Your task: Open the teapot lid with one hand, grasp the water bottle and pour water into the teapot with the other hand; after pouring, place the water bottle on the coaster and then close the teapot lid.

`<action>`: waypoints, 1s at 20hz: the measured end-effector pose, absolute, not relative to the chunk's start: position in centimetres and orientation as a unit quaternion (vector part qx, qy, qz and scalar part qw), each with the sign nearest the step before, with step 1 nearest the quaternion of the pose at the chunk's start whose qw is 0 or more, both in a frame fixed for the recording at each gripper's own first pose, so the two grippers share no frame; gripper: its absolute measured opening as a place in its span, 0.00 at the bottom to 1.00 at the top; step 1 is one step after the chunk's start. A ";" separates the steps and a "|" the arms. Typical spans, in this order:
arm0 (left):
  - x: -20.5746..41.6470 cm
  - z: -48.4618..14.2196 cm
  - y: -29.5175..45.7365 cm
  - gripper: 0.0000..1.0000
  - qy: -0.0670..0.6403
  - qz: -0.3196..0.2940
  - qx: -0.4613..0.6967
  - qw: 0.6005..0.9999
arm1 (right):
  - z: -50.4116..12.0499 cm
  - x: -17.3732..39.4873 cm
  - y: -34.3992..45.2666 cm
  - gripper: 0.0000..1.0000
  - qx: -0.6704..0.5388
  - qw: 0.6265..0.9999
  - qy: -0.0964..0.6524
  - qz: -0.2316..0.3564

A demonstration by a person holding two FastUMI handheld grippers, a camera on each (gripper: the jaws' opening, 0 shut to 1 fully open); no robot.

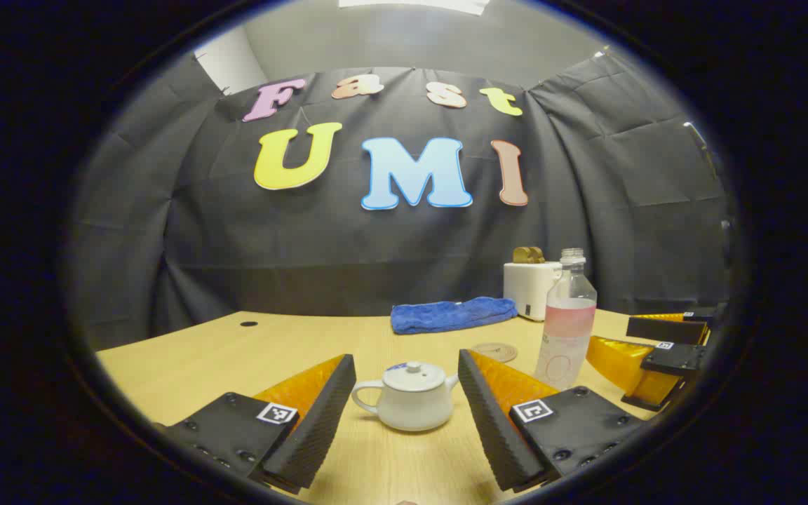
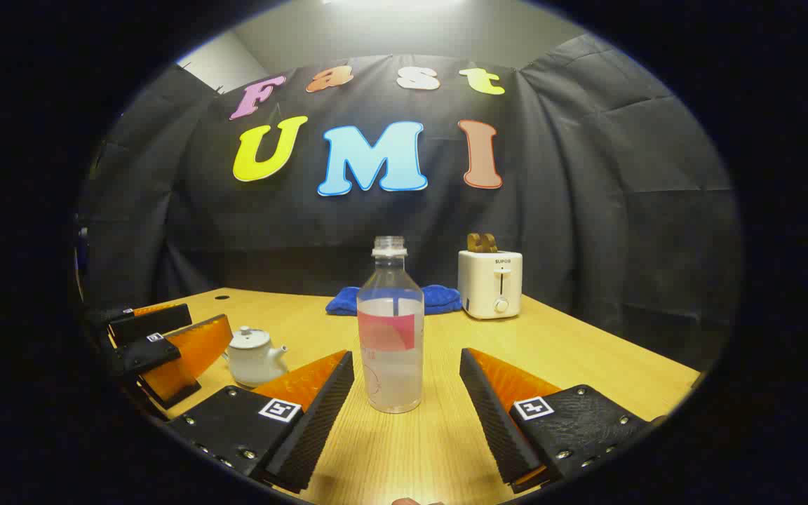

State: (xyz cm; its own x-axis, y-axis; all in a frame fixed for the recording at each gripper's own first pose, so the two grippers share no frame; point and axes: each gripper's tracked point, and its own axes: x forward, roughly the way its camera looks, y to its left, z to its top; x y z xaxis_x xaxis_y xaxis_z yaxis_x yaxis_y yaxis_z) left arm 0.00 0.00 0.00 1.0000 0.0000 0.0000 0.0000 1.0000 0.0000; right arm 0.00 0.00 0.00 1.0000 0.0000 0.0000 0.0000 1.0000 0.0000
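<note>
Teapot left of bottle, coaster between, towel and toaster behind

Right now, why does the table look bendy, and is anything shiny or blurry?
In the left gripper view the fisheye lens curves the table edge; the teapot looks sharp. In the right gripper view a ceiling light glares at the top, the tabletop gleams beneath the water bottle, and the toaster stays clear.

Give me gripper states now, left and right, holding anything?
Left gripper: open, holding nothing; fingers either side of the teapot, not touching.
Right gripper: open, holding nothing; water bottle stands between its fingers, untouched.
</note>
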 end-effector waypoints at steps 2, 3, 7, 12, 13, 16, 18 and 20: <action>0.1 0.1 -0.1 0.96 -0.002 0.004 0.001 1.000 | 0.0 0.6 -0.1 0.95 0.003 1.000 -0.006 0.000; 0.2 0.2 -0.3 0.96 -0.004 0.007 0.000 1.000 | 0.0 0.4 0.0 0.95 0.003 1.000 -0.007 0.004; 0.3 0.2 -2.0 0.96 -0.004 -0.001 0.001 1.000 | 0.1 0.5 0.2 0.94 0.001 1.000 -0.016 0.013; 0.4 0.1 -1.8 0.98 -0.004 0.008 0.001 1.000 | 0.1 0.5 0.3 0.95 0.000 1.000 -0.015 0.017; 0.5 0.1 -1.7 0.98 -0.004 0.008 0.001 1.000 | 0.1 0.5 0.4 0.95 0.000 1.000 -0.016 0.020; 0.5 -0.1 -1.8 0.98 -0.005 0.008 0.001 1.000 | 0.2 0.5 0.5 0.95 0.000 1.000 -0.016 0.024; 0.6 -0.1 -1.8 0.98 -0.003 0.009 0.002 1.000 | 0.2 0.5 0.6 0.95 0.000 1.000 -0.016 0.025; 0.7 0.0 -1.8 0.99 -0.005 0.009 0.001 1.000 | 0.1 0.5 0.4 0.95 0.000 1.000 -0.016 0.021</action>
